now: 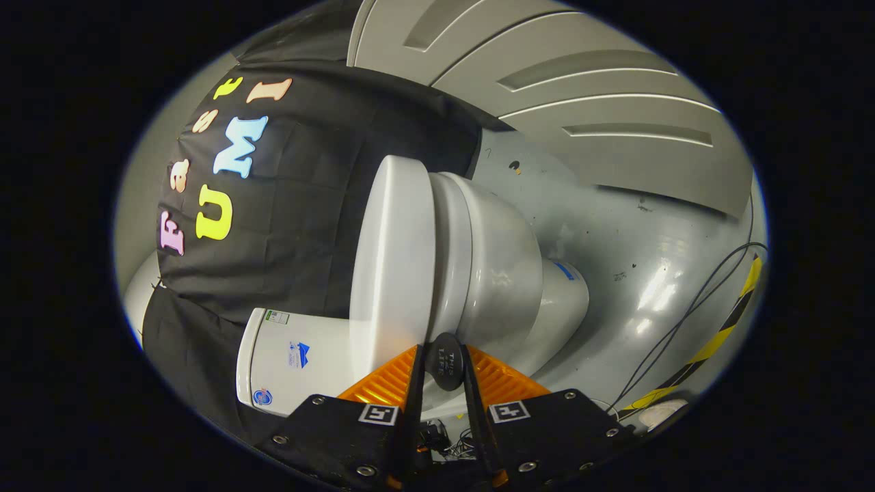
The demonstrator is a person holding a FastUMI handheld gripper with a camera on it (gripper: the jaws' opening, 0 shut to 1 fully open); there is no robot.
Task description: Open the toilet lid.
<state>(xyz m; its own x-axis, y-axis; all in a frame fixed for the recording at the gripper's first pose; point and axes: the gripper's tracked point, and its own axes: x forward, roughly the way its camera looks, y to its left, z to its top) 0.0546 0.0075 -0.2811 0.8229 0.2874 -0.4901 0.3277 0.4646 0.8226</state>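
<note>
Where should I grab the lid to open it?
Take the black tab at the lid's front edge, coming in from the front. It sticks out past the rim, and the fingers already bracket it; whether they press it is unclear.

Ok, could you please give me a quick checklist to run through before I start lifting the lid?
1. Black tab sits between the fingers of the gripper, both pressing on it: ok.
2. Toilet lid lies down on the bowl, not yet raised: ok.
3. How the tab is fixed to the lid's edge: cannot tell.
4. Nothing lies between the lid and the tank: ok.
5. Cables on the floor lie apart from the toilet: ok.
</note>
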